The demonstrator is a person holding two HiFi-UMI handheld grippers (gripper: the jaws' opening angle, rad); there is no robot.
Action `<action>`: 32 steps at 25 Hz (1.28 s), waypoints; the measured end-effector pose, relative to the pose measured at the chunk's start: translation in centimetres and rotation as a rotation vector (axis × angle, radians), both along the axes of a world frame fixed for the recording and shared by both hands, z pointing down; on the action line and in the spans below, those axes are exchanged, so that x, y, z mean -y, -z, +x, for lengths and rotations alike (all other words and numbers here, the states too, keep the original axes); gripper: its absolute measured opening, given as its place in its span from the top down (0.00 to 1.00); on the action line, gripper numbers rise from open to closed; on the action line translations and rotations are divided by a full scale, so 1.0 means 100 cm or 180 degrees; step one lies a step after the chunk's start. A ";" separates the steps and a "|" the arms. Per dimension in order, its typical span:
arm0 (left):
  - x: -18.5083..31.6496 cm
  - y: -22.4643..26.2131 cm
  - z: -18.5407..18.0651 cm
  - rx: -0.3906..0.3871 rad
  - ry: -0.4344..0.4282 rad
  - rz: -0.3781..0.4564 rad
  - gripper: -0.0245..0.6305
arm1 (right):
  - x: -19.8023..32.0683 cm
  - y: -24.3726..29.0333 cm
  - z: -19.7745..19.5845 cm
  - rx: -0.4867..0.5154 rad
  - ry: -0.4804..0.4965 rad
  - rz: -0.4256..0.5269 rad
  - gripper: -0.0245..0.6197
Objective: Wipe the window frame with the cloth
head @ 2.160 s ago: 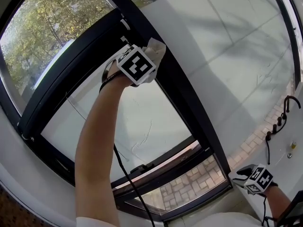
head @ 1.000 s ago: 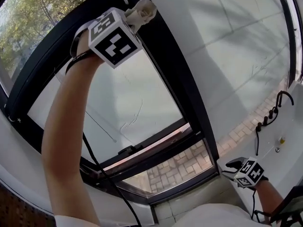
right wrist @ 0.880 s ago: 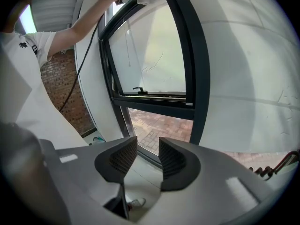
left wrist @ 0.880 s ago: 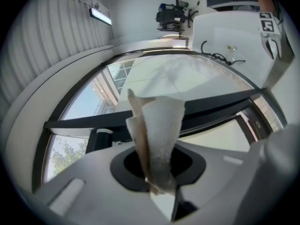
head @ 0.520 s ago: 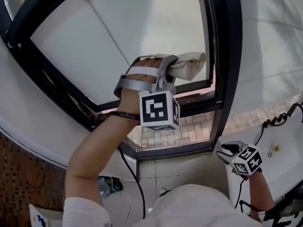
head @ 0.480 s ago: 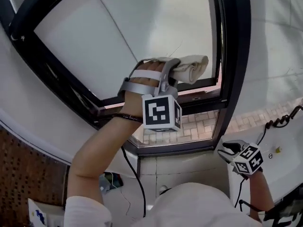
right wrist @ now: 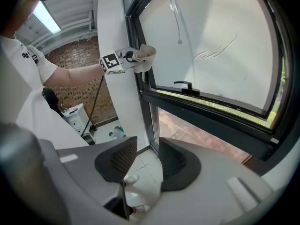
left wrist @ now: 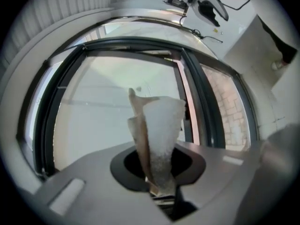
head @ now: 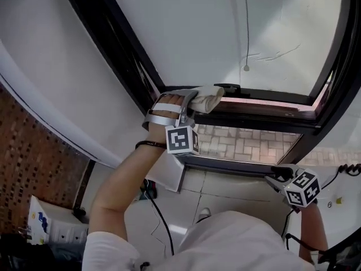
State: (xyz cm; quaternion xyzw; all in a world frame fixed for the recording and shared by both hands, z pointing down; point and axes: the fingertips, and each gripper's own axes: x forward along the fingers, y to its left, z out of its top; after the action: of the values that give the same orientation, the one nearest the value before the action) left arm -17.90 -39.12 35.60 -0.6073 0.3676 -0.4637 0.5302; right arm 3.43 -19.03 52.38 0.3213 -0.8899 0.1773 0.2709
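My left gripper [head: 194,99] is shut on a rolled white cloth [head: 210,97]. The cloth presses on the black window frame [head: 254,120] where its horizontal bar meets the left upright. In the left gripper view the cloth [left wrist: 158,130] stands up out of the shut gripper [left wrist: 158,165] and hides the fingertips, with the dark frame bars [left wrist: 190,76] behind it. My right gripper [head: 280,175] hangs low at the right, apart from the frame. The right gripper view shows that gripper [right wrist: 148,161] open and empty, and the left gripper [right wrist: 129,57] with the cloth [right wrist: 144,56] far off at the frame.
A black window handle [head: 228,87] sits on the bar just right of the cloth. A brick wall [head: 31,151] and a white box [head: 48,222] are at the lower left. A black cable [head: 161,219] hangs from my left wrist. A white counter edge [head: 347,193] lies at the right.
My left gripper has carried the cloth from high on the frame's upright down to the horizontal bar and leftward to its left corner. The right gripper stayed low at the right.
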 end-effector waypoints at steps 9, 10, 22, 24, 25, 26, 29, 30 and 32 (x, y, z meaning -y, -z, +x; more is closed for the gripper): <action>0.086 -0.048 -0.121 -0.0151 0.0438 -0.0161 0.82 | 0.006 0.003 -0.075 -0.0053 -0.0076 -0.0048 0.74; 0.092 -0.063 -0.126 -0.0176 0.0451 -0.0263 0.82 | 0.005 0.001 -0.079 -0.0067 -0.0110 -0.0072 0.74; 0.118 -0.170 -0.159 -0.0300 0.0551 -0.0968 0.82 | -0.017 -0.015 -0.095 -0.0158 -0.0551 -0.0288 0.74; 0.115 -0.180 -0.157 -0.0298 0.0522 -0.1067 0.82 | -0.021 -0.017 -0.097 -0.0158 -0.0600 -0.0315 0.74; 0.113 -0.185 -0.156 -0.0306 0.0512 -0.1118 0.82 | -0.022 -0.018 -0.098 -0.0157 -0.0619 -0.0320 0.74; 0.110 -0.187 -0.155 -0.0320 0.0507 -0.1158 0.82 | -0.023 -0.017 -0.099 -0.0155 -0.0630 -0.0321 0.74; 0.104 -0.194 -0.156 -0.0397 0.0503 -0.1246 0.82 | -0.026 -0.017 -0.099 -0.0151 -0.0640 -0.0326 0.74; 0.102 -0.197 -0.156 -0.0418 0.0506 -0.1275 0.82 | -0.027 -0.018 -0.099 -0.0151 -0.0642 -0.0332 0.74; 0.098 -0.201 -0.156 -0.0425 0.0516 -0.1318 0.82 | -0.028 -0.019 -0.096 -0.0149 -0.0642 -0.0340 0.74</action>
State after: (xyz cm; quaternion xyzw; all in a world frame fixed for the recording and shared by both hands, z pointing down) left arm -33.48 -48.88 55.72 -0.7009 0.3465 -0.5291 0.3297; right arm -6.20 -16.20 54.29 0.3984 -0.8357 0.2433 0.2891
